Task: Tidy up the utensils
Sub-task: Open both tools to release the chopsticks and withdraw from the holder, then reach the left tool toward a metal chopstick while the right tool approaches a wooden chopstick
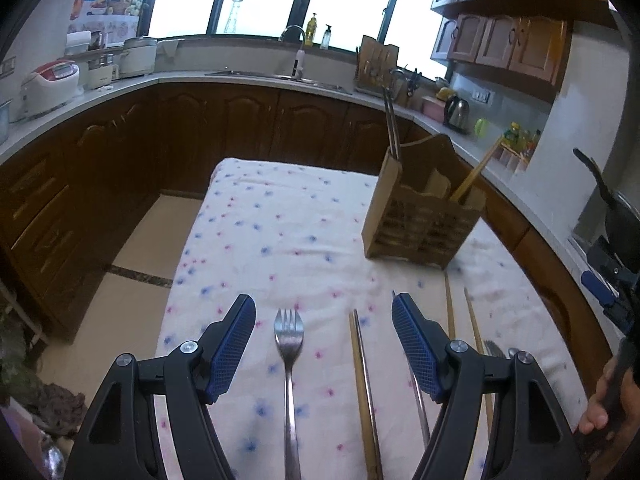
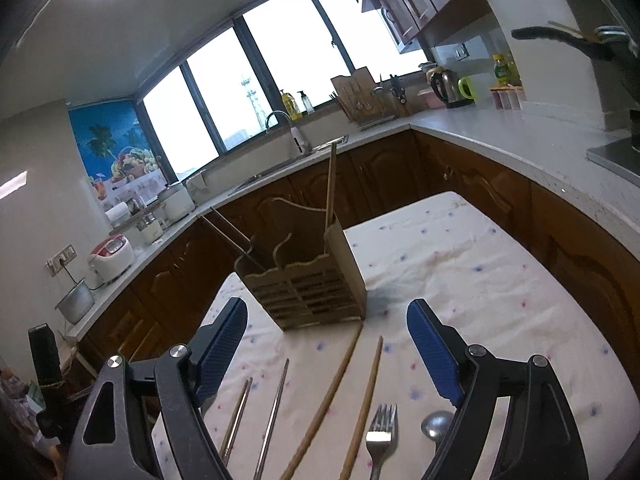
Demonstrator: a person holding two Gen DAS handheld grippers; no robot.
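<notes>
Left gripper [image 1: 324, 312] released, jaws wide, nothing between the pads. It hangs over the floral tablecloth [image 1: 280, 216], above a metal fork [image 1: 289, 344] lying tines toward 12 o'clock. A wood and metal chopstick pair [image 1: 362, 376] lies just right of the fork, inside the jaw span.

Right gripper [image 2: 326, 316] also released, empty. Below it, fanned on the cloth: two metal chopsticks [image 2: 276, 404] at 7 o'clock, two wooden chopsticks [image 2: 340, 372] centre, second fork [image 2: 382, 428] and spoon [image 2: 436, 424] at 5 o'clock.

Wooden utensil holder [image 2: 304, 292] stands upright at 12 o'clock from the right gripper, 2 o'clock from the left. Chopsticks already stand in it at both ends. One wooden chopstick's tip reaches its base.

Open cloth left of and beyond the holder. Table's left edge drops to floor [image 1: 152, 232]; the right edge runs close to the counter cabinets [image 2: 560, 248].
</notes>
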